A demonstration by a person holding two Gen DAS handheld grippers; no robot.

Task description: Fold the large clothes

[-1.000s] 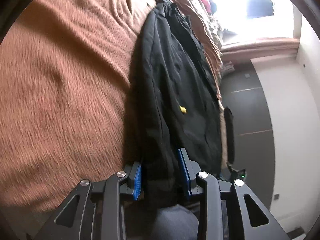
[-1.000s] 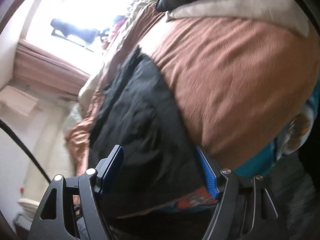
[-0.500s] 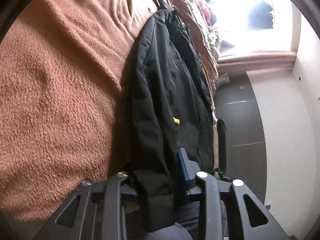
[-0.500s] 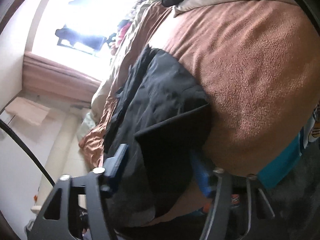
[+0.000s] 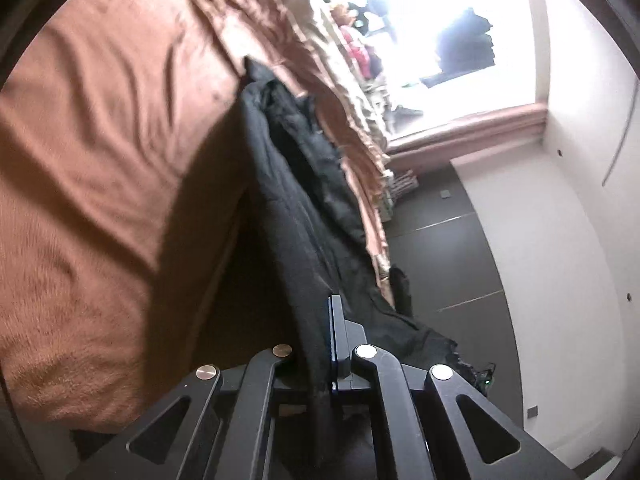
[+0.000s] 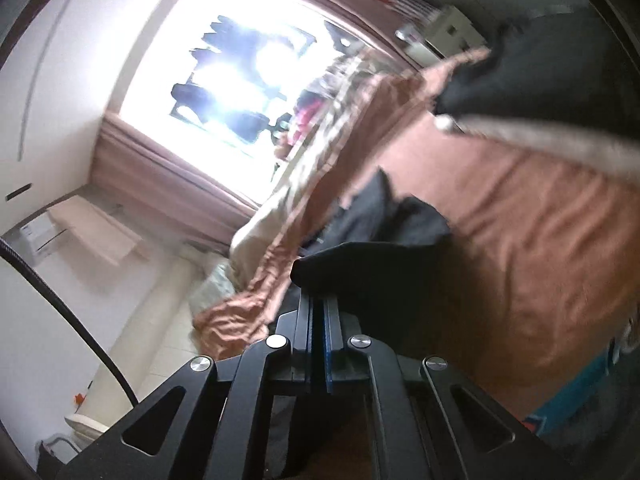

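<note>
Vs a second ago: both sets of jaws, then open around the near hem on the bed, have just been closing and now pinch fabric. Both views show more room and window than before, and the near end of the black jacket (image 5: 304,216) is off the brown blanket (image 5: 104,184), with a dark shadow under it.

Left gripper (image 5: 320,344): clamped on a hem edge, cloth running up from between the blue pads.

Right gripper (image 6: 316,320): pads nearly together, a black fold (image 6: 360,268) bunched over the tips, so it grips the hem too.

Jacket: dark, matte, crumpled. It hangs taut in a ridge from the left grip toward its far end, which lies on the blanket near the bed's edge by the window (image 5: 440,40). Frames are motion-blurred; no finer detail is readable.
</note>
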